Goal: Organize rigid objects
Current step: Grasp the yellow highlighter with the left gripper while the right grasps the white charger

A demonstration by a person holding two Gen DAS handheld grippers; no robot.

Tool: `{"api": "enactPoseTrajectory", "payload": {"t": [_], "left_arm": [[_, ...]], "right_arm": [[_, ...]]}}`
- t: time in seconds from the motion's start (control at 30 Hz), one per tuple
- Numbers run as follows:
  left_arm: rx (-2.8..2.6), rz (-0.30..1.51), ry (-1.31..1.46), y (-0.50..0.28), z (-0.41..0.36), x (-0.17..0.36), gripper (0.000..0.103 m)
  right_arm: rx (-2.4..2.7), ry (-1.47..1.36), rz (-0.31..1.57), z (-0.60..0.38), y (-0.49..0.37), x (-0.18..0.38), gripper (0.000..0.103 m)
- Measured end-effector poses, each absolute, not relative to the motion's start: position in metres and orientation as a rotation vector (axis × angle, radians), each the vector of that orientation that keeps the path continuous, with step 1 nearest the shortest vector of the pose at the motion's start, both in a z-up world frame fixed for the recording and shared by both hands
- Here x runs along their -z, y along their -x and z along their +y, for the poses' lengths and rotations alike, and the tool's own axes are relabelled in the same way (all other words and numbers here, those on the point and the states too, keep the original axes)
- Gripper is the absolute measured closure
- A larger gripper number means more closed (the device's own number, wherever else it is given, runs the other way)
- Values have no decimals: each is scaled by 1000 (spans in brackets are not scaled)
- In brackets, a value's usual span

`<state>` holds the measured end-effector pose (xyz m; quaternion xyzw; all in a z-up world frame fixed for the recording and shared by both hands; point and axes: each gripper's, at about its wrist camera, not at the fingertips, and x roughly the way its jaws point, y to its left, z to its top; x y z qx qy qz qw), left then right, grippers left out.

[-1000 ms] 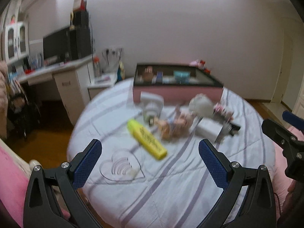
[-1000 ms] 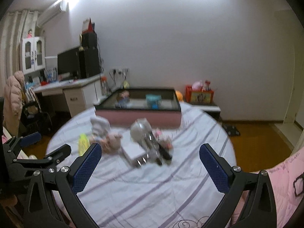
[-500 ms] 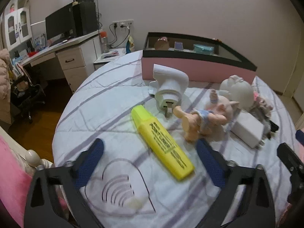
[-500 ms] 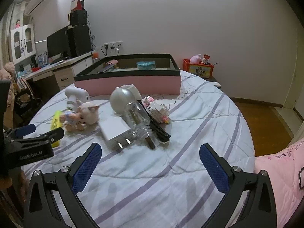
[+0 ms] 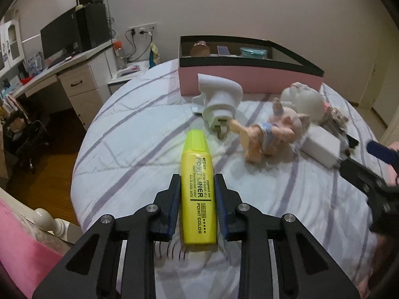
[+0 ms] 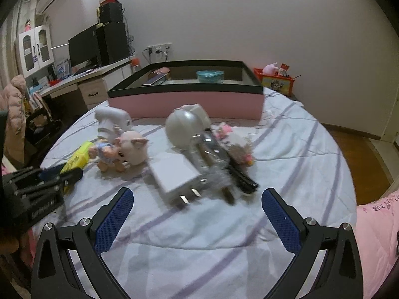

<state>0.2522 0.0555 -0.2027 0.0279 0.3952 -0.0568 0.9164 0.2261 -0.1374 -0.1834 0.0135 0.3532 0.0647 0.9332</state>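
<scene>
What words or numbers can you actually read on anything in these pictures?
"POINT LINER": yellow highlighter, large outlined letters.
"POINT COLOR": same highlighter, nearer its rear end.
"MG-2150": same highlighter, small boxed code, only just legible.
"pigment ink" and two more small lines: same highlighter, rest too small to read.
White lettering on the left gripper body, right wrist view: too blurred.
Writing on the pink fabric: too small.

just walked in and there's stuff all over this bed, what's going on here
Someone is tidying loose items with two handheld grippers. The left gripper has its fingers against both sides of a yellow highlighter lying on the striped bedspread. The right gripper is wide open and holds nothing, facing a white charger. A pig figurine and other small things lie around it. Behind them sits a pink box with a few items already inside.
</scene>
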Motion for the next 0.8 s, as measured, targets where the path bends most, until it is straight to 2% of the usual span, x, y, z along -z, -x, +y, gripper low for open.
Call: {"api": "enactPoseTrajectory", "payload": {"t": [0.03, 0.13, 0.2, 0.23, 0.73, 0.77, 0.8], "left_arm": [[119, 815, -59, -250, 56, 203, 77], [125, 816, -72, -242, 57, 204, 77], [136, 815, -77, -239, 57, 204, 76], [139, 815, -74, -238, 58, 205, 76], [147, 800, -54, -252, 60, 211, 75], [146, 797, -56, -252, 59, 211, 76], [145, 792, -51, -252, 59, 210, 76]], "right_arm": [[-136, -28, 726, -133, -228, 182, 1], [-145, -32, 738, -124, -233, 181, 12], [-152, -39, 752, -119, -236, 182, 33], [-161, -40, 763, -116, -238, 183, 35], [-170, 4, 894, -109, -281, 203, 35], [-173, 11, 896, -109, -283, 203, 41], [-173, 17, 895, -108, -283, 203, 41]]}}
